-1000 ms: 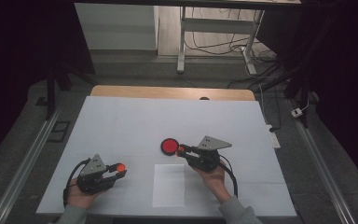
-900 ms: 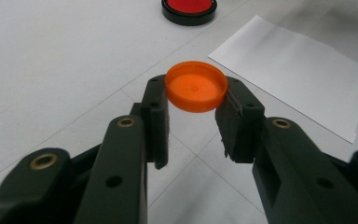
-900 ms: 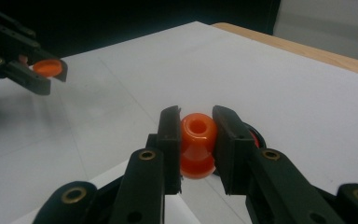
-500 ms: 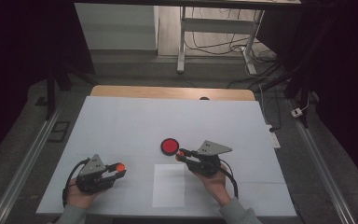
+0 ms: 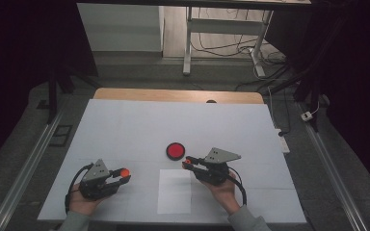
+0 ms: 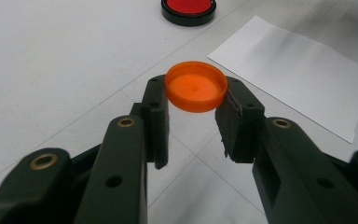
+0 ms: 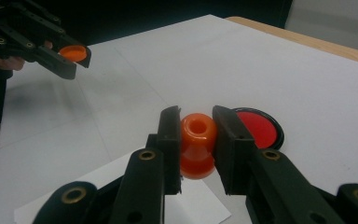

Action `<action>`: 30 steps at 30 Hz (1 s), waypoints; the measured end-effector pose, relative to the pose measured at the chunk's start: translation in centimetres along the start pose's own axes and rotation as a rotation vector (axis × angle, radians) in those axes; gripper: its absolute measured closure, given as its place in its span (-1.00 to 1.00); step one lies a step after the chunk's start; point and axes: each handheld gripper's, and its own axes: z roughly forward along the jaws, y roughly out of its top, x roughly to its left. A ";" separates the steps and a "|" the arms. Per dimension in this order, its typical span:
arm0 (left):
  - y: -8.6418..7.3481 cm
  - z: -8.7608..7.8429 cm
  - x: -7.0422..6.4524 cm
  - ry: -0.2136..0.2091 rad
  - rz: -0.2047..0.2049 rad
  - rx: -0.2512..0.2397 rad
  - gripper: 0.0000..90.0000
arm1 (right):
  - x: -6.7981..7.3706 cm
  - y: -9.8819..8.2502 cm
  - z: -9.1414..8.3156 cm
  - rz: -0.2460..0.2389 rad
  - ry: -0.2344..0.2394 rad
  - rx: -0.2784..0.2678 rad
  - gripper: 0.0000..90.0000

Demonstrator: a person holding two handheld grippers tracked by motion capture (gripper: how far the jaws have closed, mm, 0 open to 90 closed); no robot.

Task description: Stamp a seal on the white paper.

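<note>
My left gripper point(image 5: 124, 175) hovers at the near left of the white table top point(image 5: 173, 120), shut on a shallow orange cap point(image 6: 196, 87) that it grips by the rim, hollow side up. My right gripper point(image 5: 187, 162) is at the near right, shut on an orange waisted plastic piece point(image 7: 197, 144) with a round hole in its top. Just beyond the right gripper's tips lies a round red pad in a black case point(image 5: 175, 150). The left gripper point(image 7: 70, 58) with the cap point(image 7: 72, 51) also appears far off in the right gripper view.
A white paper sheet point(image 5: 174, 191) lies flat between the two grippers near the front edge. A wooden strip point(image 5: 178, 95) runs along the table's far edge. Metal rails flank the table, with a desk frame and cables on the floor beyond.
The right gripper has drawn slightly back from the red pad toward the near edge, still holding the orange piece. The left gripper has stayed put.
</note>
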 end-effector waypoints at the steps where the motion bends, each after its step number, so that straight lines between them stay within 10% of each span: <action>1: 0.0 0.0 0.0 0.000 0.000 -0.001 0.45 | 0.0 0.0 -0.1 0.000 0.002 0.001 0.62; 30: 0.0 0.0 0.0 0.004 0.001 0.001 0.45 | 1.1 -0.6 -1.1 -0.004 0.044 0.009 0.62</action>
